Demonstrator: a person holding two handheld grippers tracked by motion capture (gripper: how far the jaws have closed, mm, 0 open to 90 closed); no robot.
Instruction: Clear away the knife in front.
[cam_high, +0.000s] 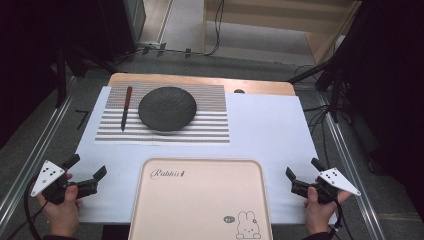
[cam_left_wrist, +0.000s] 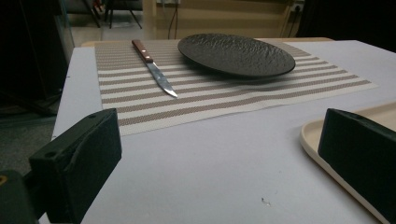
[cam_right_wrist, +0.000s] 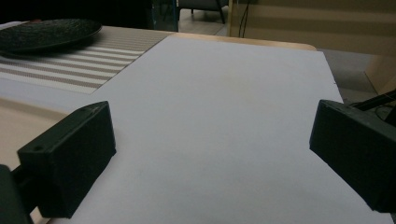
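Knife (cam_high: 125, 107) and plate (cam_high: 167, 108) lay side by side on the striped mat (cam_high: 210, 127) at the far side of the table, the knife to the left of the plate and not touching it. Both sat well ahead of your left gripper (cam_high: 89, 176) and far from your right gripper (cam_high: 304, 175).

In the left gripper view the knife (cam_left_wrist: 154, 66) pointed its blade toward you, with the brown handle at the far end. The plate (cam_left_wrist: 236, 54) was dark and round with a bumpy top.

You held the left gripper near the left edge of the white sheet (cam_high: 270, 125), just beside the pink tray (cam_high: 200, 200). Its jaws were spread wide and had nothing between them. Your left hand (cam_high: 64, 206) wrapped around it from below.

You held the right gripper at the right side of the tray, low over the sheet. Its jaws were wide apart too, with nothing in them. Your right hand (cam_high: 318, 207) gripped it from behind.

The tray had a small rabbit picture (cam_high: 246, 225) in its near corner; the word at the top seemed to read "Rabbit", but it was too small to be sure.
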